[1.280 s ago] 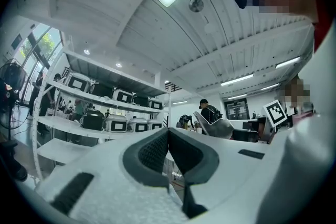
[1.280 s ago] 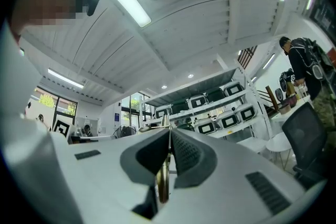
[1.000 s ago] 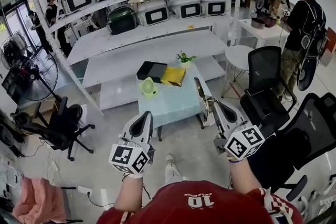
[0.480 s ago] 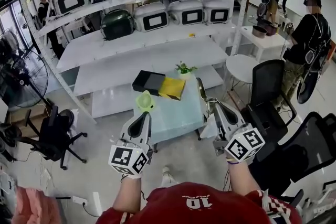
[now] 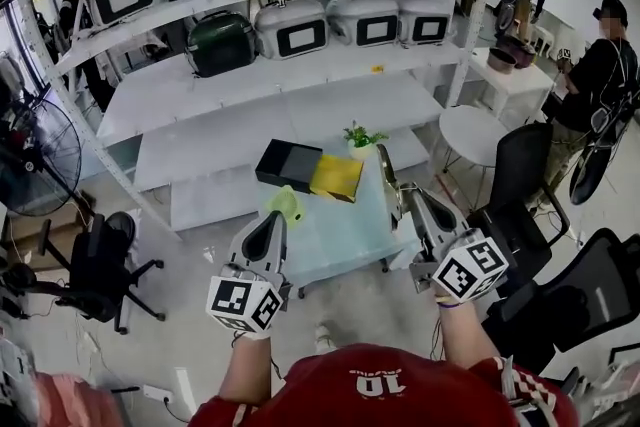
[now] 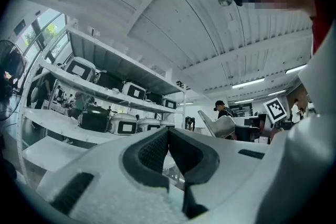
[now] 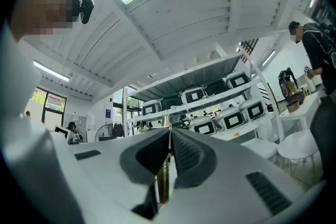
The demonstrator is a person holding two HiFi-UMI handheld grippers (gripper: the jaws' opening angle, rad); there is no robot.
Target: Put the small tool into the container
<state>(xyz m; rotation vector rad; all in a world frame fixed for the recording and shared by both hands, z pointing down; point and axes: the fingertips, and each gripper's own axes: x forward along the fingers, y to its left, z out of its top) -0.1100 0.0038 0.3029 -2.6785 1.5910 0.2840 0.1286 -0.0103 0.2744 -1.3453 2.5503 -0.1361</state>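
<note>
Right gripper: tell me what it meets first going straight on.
Probably the white shelf rack of boxy white appliances; the right gripper, shut on a slim brass-coloured tool, aims there with nothing nearer in view.

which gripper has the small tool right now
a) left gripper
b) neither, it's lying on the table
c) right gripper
c: in the right gripper view, the right gripper has its jaws shut on the small tool, a thin rod running between them, while the left gripper view shows the left gripper shut with nothing between its jaws.
</note>
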